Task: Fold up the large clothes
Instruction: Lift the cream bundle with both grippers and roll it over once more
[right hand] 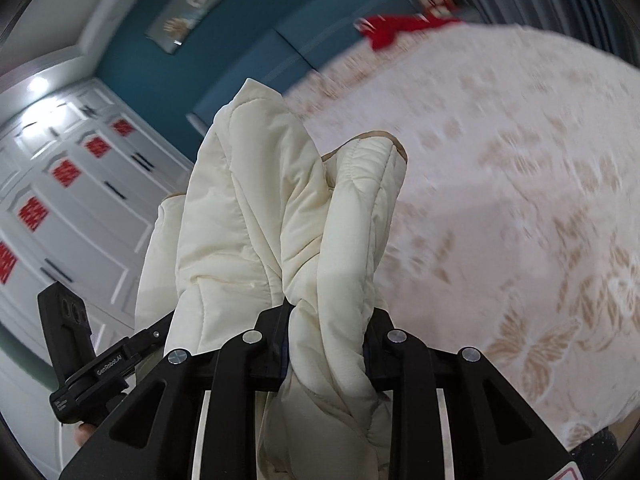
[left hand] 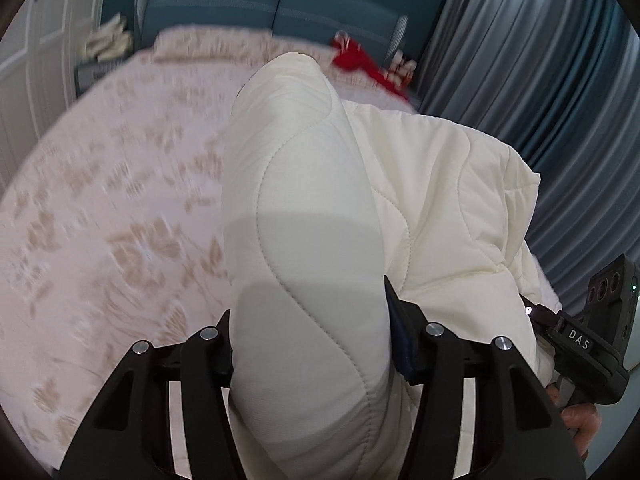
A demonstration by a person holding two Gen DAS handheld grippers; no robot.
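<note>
A cream quilted jacket (left hand: 344,184) is held up above the bed by both grippers. My left gripper (left hand: 310,320) is shut on a thick padded fold of it, which fills the space between the fingers and hides the tips. My right gripper (right hand: 326,320) is shut on a bunched, twisted part of the same jacket (right hand: 256,208), with a tan-edged cuff (right hand: 372,152) sticking up beyond it. The right gripper's body shows at the left view's right edge (left hand: 592,340); the left gripper's body shows at the right view's left edge (right hand: 80,344).
The bed (left hand: 100,200) has a pink sheet with tan butterfly print (right hand: 520,200). A red garment (left hand: 360,60) lies near the teal headboard (left hand: 240,4). Grey curtains (left hand: 540,80) hang to the right. White wardrobe doors with red decals (right hand: 68,208) stand at the side.
</note>
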